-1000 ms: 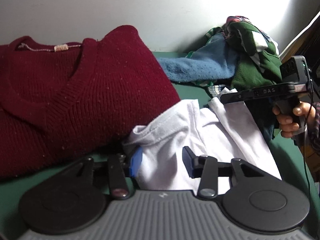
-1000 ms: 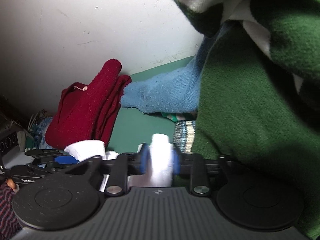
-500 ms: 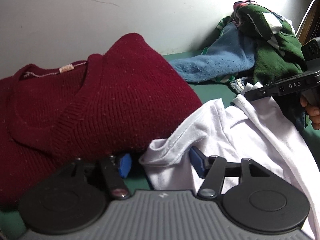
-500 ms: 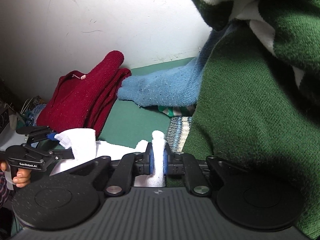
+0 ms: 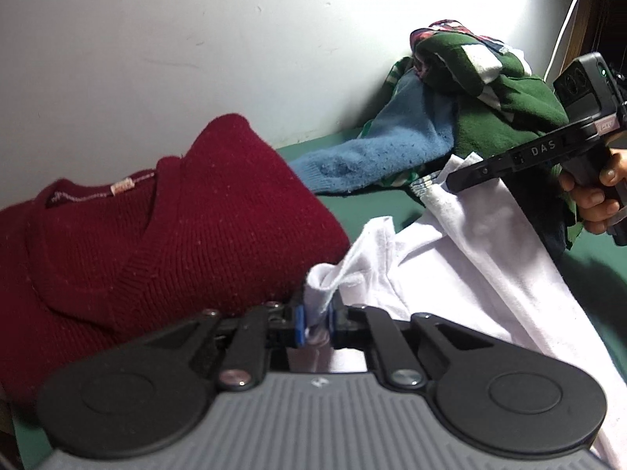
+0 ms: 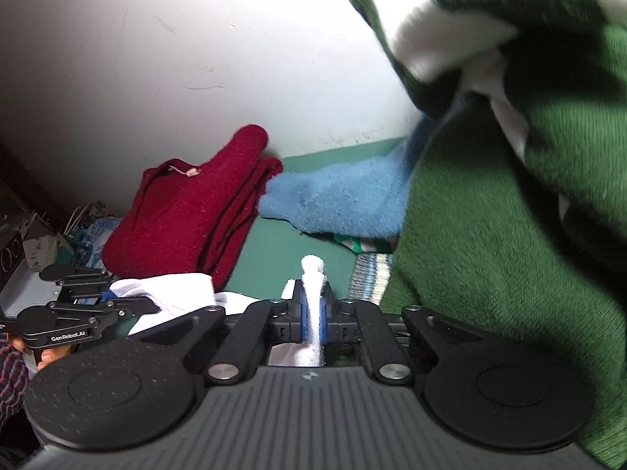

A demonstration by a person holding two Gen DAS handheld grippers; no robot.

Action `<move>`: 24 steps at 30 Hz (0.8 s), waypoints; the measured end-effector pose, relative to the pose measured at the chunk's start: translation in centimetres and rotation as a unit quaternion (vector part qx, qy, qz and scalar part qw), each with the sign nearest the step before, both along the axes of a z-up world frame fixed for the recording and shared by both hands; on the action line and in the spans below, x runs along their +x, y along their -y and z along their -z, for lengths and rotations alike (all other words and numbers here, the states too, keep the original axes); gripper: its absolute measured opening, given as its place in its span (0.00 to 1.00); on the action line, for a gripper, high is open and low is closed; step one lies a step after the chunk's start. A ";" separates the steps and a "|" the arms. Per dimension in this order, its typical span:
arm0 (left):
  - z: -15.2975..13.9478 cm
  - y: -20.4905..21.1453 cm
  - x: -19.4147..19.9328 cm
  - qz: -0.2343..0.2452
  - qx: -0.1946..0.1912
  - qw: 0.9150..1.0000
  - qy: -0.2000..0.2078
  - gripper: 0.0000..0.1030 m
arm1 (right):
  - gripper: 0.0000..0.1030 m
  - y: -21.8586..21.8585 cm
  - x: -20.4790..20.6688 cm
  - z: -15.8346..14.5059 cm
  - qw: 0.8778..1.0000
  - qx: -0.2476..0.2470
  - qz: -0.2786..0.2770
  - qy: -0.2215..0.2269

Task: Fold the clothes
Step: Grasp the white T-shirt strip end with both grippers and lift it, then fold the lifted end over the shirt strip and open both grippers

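Left wrist: white shirt (image 5: pixel 482 274) bunched, creased

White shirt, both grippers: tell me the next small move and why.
Probably lift both grippers together and draw them apart. The left gripper and the right gripper are each shut on a bunched edge of the white shirt, which lies crumpled between the red sweater and the clothes pile.

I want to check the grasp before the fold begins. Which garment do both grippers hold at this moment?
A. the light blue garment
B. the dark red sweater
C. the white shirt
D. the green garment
C: the left gripper is shut on a bunched edge of the white shirt, and the right gripper is shut on another part of the same white cloth, while the other garments lie untouched.
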State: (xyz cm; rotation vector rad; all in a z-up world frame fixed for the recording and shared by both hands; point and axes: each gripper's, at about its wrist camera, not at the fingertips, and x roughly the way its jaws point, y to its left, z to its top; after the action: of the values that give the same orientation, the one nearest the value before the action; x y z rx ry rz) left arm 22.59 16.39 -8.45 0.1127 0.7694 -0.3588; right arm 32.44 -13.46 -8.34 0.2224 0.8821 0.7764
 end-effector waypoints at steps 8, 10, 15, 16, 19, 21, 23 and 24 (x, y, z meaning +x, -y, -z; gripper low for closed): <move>-3.2 1.0 -2.5 0.010 0.056 0.997 0.054 0.06 | 0.06 0.4 -3.1 -4.3 0.996 0.019 -0.040 0.071; -4.2 1.2 -3.7 0.014 0.066 0.995 0.072 0.06 | 0.06 0.7 -4.2 -5.4 0.994 0.024 -0.052 0.092; -6.5 0.8 -7.9 0.035 0.049 0.994 0.087 0.06 | 0.06 1.7 -7.8 -7.4 0.988 0.032 -0.100 0.117; -6.4 1.0 -8.7 0.038 0.049 0.995 0.082 0.06 | 0.06 1.8 -8.6 -7.3 0.987 0.026 -0.106 0.116; -5.7 1.3 -11.2 0.047 0.049 0.995 0.066 0.06 | 0.06 2.0 -11.1 -7.0 0.986 0.008 -0.126 0.112; -5.3 1.6 -12.9 0.053 0.050 0.996 0.055 0.06 | 0.06 2.2 -12.7 -6.8 0.984 -0.004 -0.139 0.110; -4.9 1.8 -14.6 0.059 0.050 0.996 0.045 0.06 | 0.06 2.3 -14.3 -6.6 0.982 -0.016 -0.152 0.107; -4.7 2.0 -15.4 0.062 0.050 0.996 0.039 0.06 | 0.06 2.4 -15.1 -6.5 0.981 -0.021 -0.158 0.106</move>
State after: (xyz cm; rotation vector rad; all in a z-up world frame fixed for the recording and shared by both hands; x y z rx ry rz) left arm 7.17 14.42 -3.75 0.2684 0.7042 -0.4311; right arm 17.36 -15.86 -1.86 -0.0417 0.7394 1.0553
